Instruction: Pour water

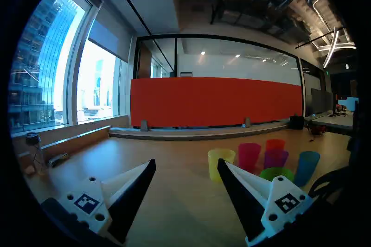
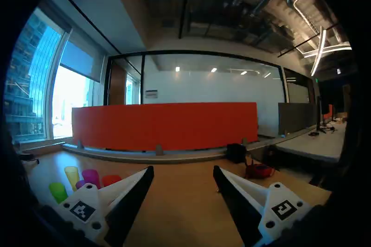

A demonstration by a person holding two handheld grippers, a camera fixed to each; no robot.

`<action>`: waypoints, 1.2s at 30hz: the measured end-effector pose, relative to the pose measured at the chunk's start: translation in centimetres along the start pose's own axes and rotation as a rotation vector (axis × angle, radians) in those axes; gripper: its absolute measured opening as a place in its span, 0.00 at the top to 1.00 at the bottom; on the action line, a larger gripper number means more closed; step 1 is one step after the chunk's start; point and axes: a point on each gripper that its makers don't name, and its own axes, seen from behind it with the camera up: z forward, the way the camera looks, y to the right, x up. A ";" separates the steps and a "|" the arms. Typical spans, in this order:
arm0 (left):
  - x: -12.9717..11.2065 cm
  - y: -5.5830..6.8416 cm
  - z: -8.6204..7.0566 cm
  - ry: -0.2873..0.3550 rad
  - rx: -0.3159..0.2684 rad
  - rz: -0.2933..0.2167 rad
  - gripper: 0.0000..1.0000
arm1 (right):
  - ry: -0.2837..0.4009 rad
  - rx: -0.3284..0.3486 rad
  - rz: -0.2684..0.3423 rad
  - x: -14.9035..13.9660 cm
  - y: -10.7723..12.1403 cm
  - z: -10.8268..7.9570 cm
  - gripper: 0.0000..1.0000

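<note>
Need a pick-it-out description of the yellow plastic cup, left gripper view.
Below the long orange partition wall, a cluster of coloured plastic cups stands on the wooden table. The yellow plastic cup is the leftmost, beside the pink plastic cup, and the only yellow one.

green cup [image 1: 274, 173] partly hidden behind left gripper [image 1: 186, 161], contents perhaps indiscernible

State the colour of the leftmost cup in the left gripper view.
Yellow cup, clearest in the left gripper view.
</note>
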 end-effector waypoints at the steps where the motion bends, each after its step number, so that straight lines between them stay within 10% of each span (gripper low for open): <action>1: 0.0 0.0 0.0 0.000 0.000 0.000 0.01 | 0.001 0.000 0.000 0.0 0.1 0.0 0.01; 36: -0.1 -0.1 -0.2 -0.001 0.002 0.001 0.01 | -0.009 0.098 -0.013 -4.3 -2.5 1.5 0.01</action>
